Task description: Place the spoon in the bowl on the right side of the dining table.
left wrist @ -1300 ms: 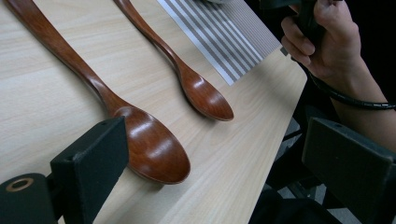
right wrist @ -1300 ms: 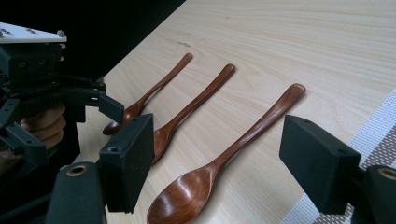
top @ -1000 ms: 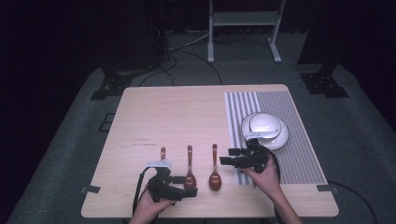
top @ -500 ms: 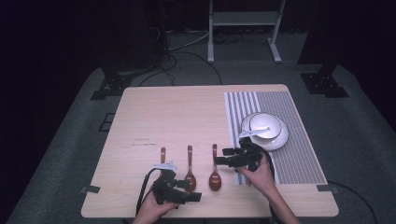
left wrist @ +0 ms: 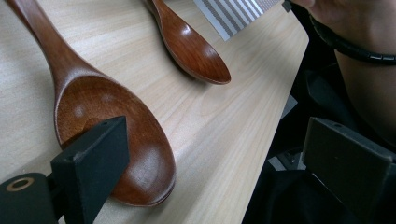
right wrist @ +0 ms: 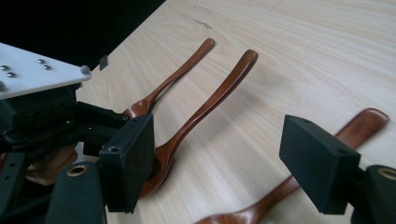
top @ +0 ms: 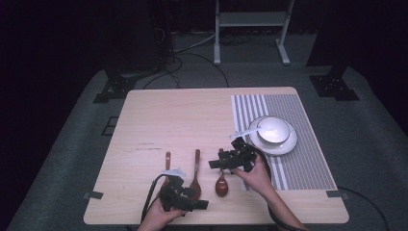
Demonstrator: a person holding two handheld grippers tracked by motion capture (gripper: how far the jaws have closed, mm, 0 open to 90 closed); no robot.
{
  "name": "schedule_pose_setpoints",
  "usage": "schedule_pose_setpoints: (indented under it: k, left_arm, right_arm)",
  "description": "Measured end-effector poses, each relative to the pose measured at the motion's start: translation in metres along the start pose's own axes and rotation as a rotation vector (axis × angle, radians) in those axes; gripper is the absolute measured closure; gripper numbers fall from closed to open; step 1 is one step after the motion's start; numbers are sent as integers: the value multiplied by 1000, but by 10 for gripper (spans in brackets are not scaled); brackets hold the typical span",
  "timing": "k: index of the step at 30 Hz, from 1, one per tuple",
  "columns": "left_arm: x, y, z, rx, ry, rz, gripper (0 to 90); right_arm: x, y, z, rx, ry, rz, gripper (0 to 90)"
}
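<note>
Three brown wooden spoons lie side by side near the table's front: a left spoon (top: 167, 163), a middle spoon (top: 196, 166) and a right spoon (top: 222, 183). My left gripper (top: 197, 199) is open at the front edge, with one jaw over the middle spoon's bowl (left wrist: 112, 135) and the right spoon's bowl (left wrist: 196, 51) beyond. My right gripper (top: 216, 162) hovers open over the right spoon's handle, jaws pointing left. Its view shows the left spoon (right wrist: 173, 79), the middle spoon (right wrist: 210, 102), the right spoon (right wrist: 369, 119) and the left gripper (right wrist: 42, 112).
A white bowl (top: 273, 130) sits on a plate (top: 284, 147) on a grey striped placemat (top: 308, 163) at the table's right. The front table edge (top: 216, 222) runs just below the left gripper. Stands and cables lie on the floor behind.
My right gripper has moved left, away from the bowl, to above the right spoon's handle. My left gripper has shifted slightly right along the front edge.
</note>
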State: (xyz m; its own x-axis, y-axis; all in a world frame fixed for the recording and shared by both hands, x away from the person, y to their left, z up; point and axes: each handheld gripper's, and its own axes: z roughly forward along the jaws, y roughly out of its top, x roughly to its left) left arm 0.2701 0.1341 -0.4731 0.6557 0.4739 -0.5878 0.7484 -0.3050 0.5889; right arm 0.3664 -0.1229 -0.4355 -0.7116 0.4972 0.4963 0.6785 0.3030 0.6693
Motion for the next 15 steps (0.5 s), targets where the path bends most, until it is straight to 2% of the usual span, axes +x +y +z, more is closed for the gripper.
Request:
schedule_pose_setpoints:
  k: [5,15]
  left_arm:
    - [1,0,0,-5,-6,-5,64]
    - [1,-1,0,-12,-7,0,65]
  right_arm:
    - [-3,7,18,55,-3,14,255]
    - [-10,14,39,96,-2,41,261]
